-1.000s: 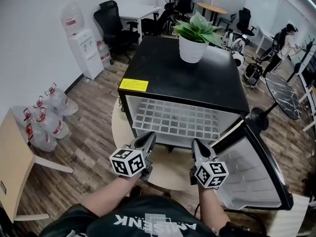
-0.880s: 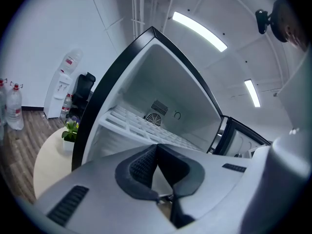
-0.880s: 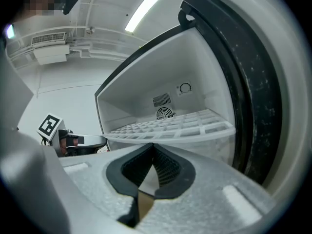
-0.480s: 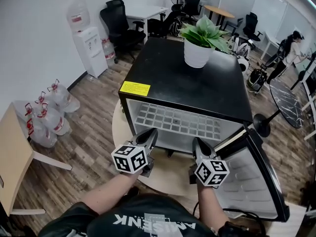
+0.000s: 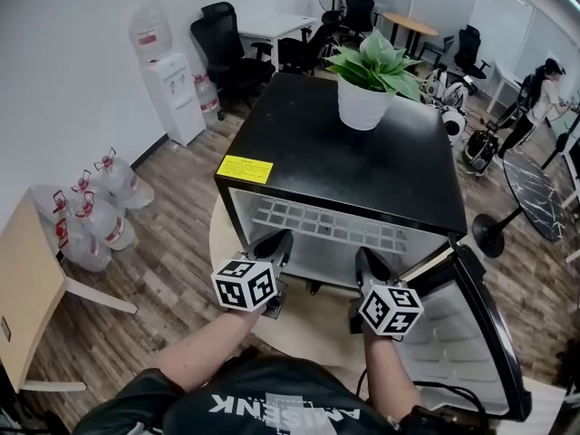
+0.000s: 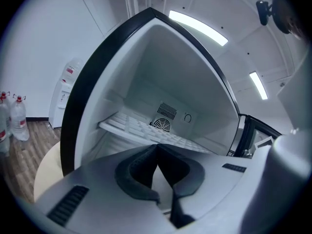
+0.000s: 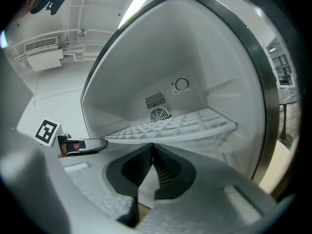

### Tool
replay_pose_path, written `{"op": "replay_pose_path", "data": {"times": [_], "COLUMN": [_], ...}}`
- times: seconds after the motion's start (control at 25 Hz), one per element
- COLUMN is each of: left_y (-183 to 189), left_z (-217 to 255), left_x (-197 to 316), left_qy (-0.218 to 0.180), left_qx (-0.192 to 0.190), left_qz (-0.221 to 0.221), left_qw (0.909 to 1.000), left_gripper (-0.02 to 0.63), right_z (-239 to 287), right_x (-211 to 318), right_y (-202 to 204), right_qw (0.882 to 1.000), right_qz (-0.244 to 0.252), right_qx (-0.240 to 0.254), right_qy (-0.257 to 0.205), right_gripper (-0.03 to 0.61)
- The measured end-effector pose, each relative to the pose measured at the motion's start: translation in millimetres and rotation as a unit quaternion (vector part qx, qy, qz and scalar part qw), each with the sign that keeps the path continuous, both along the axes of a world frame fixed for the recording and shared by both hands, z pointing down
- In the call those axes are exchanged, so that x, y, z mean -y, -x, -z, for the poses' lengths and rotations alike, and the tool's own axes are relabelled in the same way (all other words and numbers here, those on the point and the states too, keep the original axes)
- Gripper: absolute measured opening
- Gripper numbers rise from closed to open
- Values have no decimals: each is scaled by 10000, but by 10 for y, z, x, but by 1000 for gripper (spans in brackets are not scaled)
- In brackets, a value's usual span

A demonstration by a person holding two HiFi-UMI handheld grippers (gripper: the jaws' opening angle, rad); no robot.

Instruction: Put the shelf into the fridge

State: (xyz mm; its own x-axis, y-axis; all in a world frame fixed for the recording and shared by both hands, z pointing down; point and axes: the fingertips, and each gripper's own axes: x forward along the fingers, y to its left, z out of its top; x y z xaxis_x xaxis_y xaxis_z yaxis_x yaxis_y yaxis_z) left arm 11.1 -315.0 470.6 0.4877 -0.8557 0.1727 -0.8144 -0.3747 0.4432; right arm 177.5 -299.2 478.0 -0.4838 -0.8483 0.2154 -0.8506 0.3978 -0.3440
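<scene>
The white grid shelf (image 5: 326,229) lies level inside the open black mini fridge (image 5: 344,152), most of it under the fridge's top. My left gripper (image 5: 283,236) and right gripper (image 5: 362,254) are both shut, with their tips at the shelf's front edge. In the left gripper view the shelf (image 6: 141,128) runs back toward the round fan grille, just beyond my shut left gripper (image 6: 157,145). In the right gripper view the shelf (image 7: 185,126) sits on the side ledges, right past my shut right gripper (image 7: 152,145). Nothing shows between either pair of jaws.
The fridge door (image 5: 471,333) hangs open at the right. A potted plant (image 5: 367,84) stands on the fridge top. A water dispenser (image 5: 172,89) and several water bottles (image 5: 91,216) are at the left, near a wooden table (image 5: 23,288). A person (image 5: 544,89) stands far right.
The shelf has slid deeper into the fridge, so less of it sticks out in front. Both grippers have moved forward with its front edge and stayed shut.
</scene>
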Motion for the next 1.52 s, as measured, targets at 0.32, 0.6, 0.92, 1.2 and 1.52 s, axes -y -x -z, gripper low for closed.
{"op": "replay_pose_path", "data": {"times": [0.32,0.6,0.92,1.2,1.52], "left_y": [3,34,143,530,453], "left_z": [-6,4,161,411,652], "left_x": [78,28,-248,-548,-892], "left_qy": [-93,-48,-356,-621,-775], "left_qx": [186,275,373,808,625], "left_qz": [21,-87,-453,-261,-685], "left_qw": [9998,9996,9976,9945,9927], "left_gripper": [3,3,3,3,3], "right_z": [-4,64,280,589,973], "right_x": [81,52,-216,-606,-976], "right_y": [12,-27,-5,144,174], "right_qw": [10000,9999,9995,9981,9954], "right_qz": [39,-31,-81,24,-127], "right_qx": [28,-42,-185,-403,-437], "right_qy": [-7,-113,-231,-471,-840], "right_gripper": [8,8,8,8,8]}}
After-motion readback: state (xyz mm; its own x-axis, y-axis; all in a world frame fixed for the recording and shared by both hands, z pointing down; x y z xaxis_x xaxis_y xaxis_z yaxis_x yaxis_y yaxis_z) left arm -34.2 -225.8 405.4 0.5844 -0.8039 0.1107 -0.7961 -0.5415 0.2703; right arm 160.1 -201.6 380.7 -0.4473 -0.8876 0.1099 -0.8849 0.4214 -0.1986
